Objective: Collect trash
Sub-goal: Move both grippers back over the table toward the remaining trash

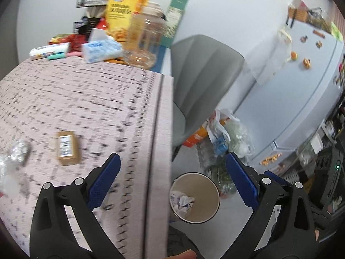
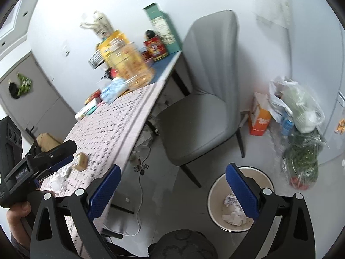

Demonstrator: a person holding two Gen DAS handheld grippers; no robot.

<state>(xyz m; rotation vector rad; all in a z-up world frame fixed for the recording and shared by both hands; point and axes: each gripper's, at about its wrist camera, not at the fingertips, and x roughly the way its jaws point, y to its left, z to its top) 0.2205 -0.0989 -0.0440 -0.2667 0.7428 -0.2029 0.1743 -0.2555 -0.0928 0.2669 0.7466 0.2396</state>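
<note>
My left gripper (image 1: 173, 157) is open and empty above the table's right edge. Below it on the floor stands a round beige trash bin (image 1: 207, 194) holding crumpled paper (image 1: 182, 200). On the patterned tablecloth (image 1: 86, 99) lie a small cardboard box (image 1: 67, 147), a foil ball (image 1: 20, 151) and clear plastic (image 1: 4, 172). My right gripper (image 2: 174, 168) is also open and empty, over the floor with the bin (image 2: 215, 196) under its right finger. The right wrist view shows the left gripper (image 2: 73, 153) over the table near the box (image 2: 80, 161).
A grey chair (image 2: 200, 118) stands beside the table. Plastic bags (image 2: 299, 112) and an orange carton (image 2: 258, 116) sit on the floor by a fridge (image 1: 301, 86). Jars, snack bags and tissues (image 1: 101, 49) crowd the table's far end. Cables (image 2: 140, 185) trail under the table.
</note>
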